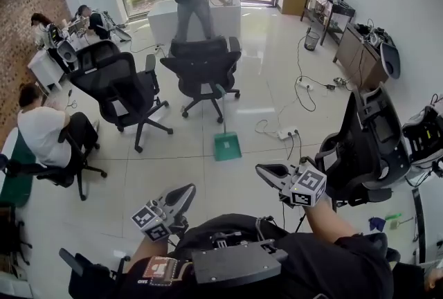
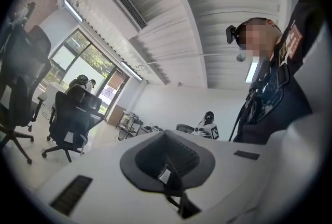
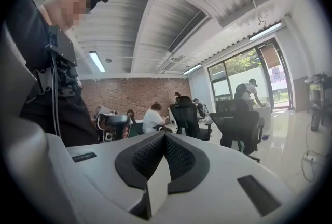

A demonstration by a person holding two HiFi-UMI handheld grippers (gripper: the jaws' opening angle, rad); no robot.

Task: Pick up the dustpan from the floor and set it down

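Note:
A green dustpan (image 1: 226, 146) stands on the pale tiled floor, its long handle (image 1: 221, 102) leaning up toward a black office chair (image 1: 201, 69). Both grippers are held in front of the person's chest, well short of the dustpan and apart from it. My left gripper (image 1: 184, 194) is at the lower left, jaws together with nothing in them; in its own view the dark pads (image 2: 182, 158) meet. My right gripper (image 1: 268, 171) is at the lower right, also shut and empty, its pads (image 3: 179, 158) pressed together. The dustpan does not show clearly in either gripper view.
Two more black chairs (image 1: 123, 93) stand left of the dustpan and one (image 1: 367, 149) close at the right. A power strip (image 1: 286, 132) and cables lie on the floor to the right. People sit at desks on the left; one stands at a white table (image 1: 163, 17).

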